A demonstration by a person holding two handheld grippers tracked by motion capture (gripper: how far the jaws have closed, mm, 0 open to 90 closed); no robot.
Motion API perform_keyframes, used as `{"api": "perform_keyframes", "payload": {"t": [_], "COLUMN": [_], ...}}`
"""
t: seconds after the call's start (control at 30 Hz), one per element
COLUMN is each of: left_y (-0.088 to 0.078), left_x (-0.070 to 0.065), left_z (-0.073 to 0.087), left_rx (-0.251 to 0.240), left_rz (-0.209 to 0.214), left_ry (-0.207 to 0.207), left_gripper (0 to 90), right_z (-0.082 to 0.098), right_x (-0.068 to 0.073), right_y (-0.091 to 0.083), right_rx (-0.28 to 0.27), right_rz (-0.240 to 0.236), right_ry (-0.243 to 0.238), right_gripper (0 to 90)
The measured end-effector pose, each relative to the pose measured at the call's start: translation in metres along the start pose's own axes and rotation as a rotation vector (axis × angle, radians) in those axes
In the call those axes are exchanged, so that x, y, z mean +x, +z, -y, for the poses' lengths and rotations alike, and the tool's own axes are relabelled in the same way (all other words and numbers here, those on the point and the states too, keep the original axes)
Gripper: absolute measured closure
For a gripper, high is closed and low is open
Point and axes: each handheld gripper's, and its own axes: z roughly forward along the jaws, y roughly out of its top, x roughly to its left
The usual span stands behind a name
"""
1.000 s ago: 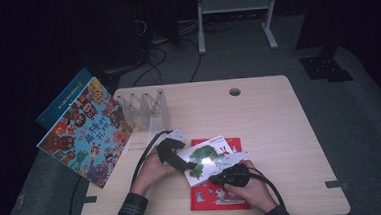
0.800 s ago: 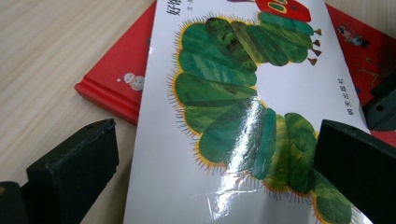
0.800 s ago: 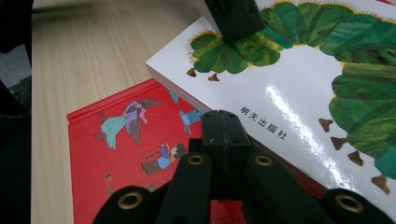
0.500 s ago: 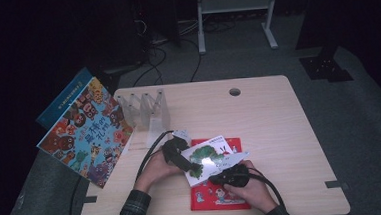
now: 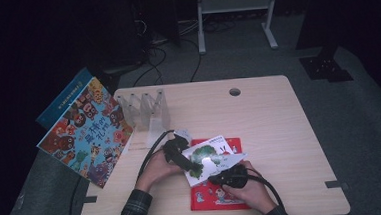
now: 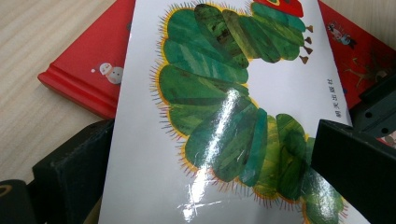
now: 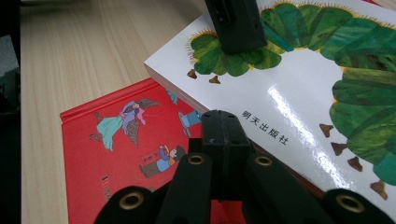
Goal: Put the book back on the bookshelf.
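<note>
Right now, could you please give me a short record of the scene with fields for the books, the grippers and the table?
held book: white glossy caterpillar book, tilted, lifted over the red one
book beneath: red hardcover picture book, flat on table
left gripper: jaws on either side of the white book's edge
right gripper: shut, at the white book's lower edge
table: light wooden table
other items: clear plastic book rack; colourful monster book leaning at left edge

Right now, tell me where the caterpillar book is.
In the high view, the caterpillar book is at the table's near edge, tilted over the red book, between both grippers.
</note>
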Motion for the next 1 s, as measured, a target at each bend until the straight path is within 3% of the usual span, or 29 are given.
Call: {"api": "perform_keyframes", "payload": {"t": [0.27,0.5,0.73,1.0], "left_y": [-0.03,-0.051,-0.064,-0.068], "left_x": [-0.013,-0.03,-0.045,-0.05], "left_z": [-0.016,-0.027,-0.033,-0.033], "left_rx": [-0.076,-0.103,-0.13,-0.143], "left_rz": [0.006,0.012,0.058,0.071], "left_ry": [0.041,0.104,0.167,0.182], "left_gripper": [2.8,6.2,21.4,31.1], "right_z": [-0.002,-0.005,-0.009,-0.011], "right_x": [0.001,0.002,0.002,0.003], "right_y": [0.002,0.005,0.009,0.01], "right_rx": [-0.001,0.006,0.01,0.01], "right_rz": [-0.004,-0.006,0.004,0.008], "right_ry": [0.001,-0.006,-0.013,-0.02], "right_gripper": [89.7,89.7,89.7,89.7]}}
